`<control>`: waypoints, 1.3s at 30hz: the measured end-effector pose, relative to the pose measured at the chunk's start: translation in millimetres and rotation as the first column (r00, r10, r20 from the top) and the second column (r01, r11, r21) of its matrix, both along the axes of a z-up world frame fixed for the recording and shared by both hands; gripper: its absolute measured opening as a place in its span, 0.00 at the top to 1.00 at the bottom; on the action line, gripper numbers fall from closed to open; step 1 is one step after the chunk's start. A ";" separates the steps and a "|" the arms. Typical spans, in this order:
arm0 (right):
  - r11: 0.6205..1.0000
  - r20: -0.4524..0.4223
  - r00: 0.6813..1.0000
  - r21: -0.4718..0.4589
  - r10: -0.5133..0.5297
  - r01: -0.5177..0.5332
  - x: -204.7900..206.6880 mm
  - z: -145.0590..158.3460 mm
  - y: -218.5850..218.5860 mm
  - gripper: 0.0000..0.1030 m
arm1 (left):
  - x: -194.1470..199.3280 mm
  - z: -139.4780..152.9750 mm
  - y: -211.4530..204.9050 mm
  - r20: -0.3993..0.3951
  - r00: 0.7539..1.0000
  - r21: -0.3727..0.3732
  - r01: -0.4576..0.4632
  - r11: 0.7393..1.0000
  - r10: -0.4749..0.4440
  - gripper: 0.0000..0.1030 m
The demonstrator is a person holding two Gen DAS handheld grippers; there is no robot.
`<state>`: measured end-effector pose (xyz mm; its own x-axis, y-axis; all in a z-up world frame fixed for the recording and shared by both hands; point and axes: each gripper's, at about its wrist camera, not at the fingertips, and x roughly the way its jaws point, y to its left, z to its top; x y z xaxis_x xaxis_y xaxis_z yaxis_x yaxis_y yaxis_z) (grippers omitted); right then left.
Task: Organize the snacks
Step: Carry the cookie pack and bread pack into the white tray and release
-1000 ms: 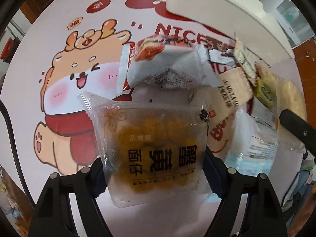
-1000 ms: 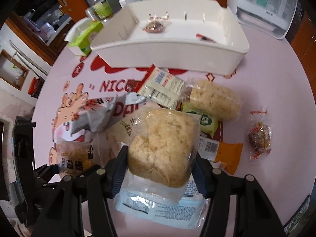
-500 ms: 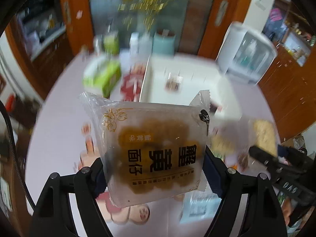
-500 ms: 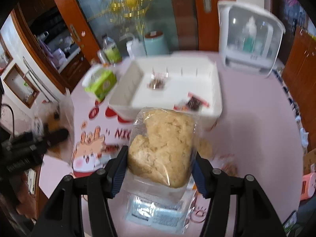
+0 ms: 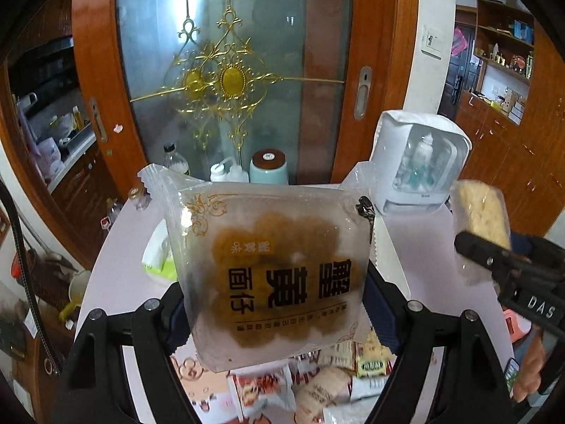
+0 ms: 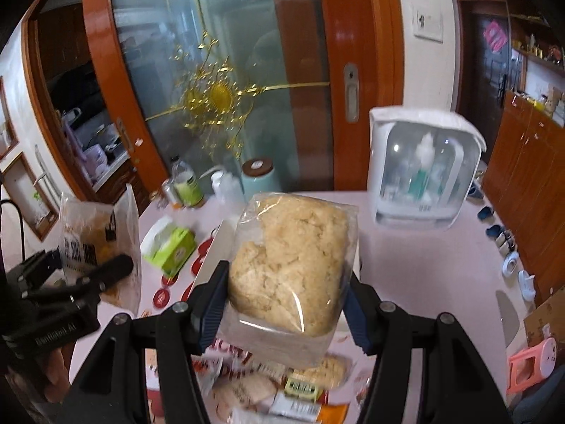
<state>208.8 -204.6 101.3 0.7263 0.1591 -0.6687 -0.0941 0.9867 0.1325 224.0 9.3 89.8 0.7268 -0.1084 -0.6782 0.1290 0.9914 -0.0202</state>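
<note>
Behind the round pink table a glass door with gold ornament is filling the background, and a white sterilizer cabinet is standing on the far side of the tabletop.

Both claws are carrying snacks high above the table. The left gripper is pinching a clear packet of brown noodle crisps by its lower side edges; the packet is standing upright, rising beyond the fingertips, its printing upside down to the camera. The right gripper is squeezing a clear bag of pale crumbly cake the same way, the bag upright and projecting ahead of the pads.

The relation that matters is the white bin: only a sliver of its wall is showing, ahead of and below the right claw, just left of the cake bag, mostly hidden behind it. In the left view the packet is covering the bin entirely, so its position relative to that claw cannot be told. The right claw looks the nearer, so I judge it should be lowering forward and down first.

Under both claws, closer in, the loose snack pile is lying on the cartoon-print mat. A green tissue box is sitting forward-left of the right claw.
</note>
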 end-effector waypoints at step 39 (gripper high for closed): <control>0.998 -0.123 0.992 -0.051 -0.034 0.028 45.4 -69.8 -17.7 0.12 | 58.7 -60.3 39.6 -0.070 0.997 -0.058 0.007 0.998 -0.011 0.01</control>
<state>254.2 -222.4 31.5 0.6419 0.1024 -0.7599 -0.0489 0.9945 0.0927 282.7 48.9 29.6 0.6763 -0.1548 -0.7202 0.1340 0.9872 -0.0863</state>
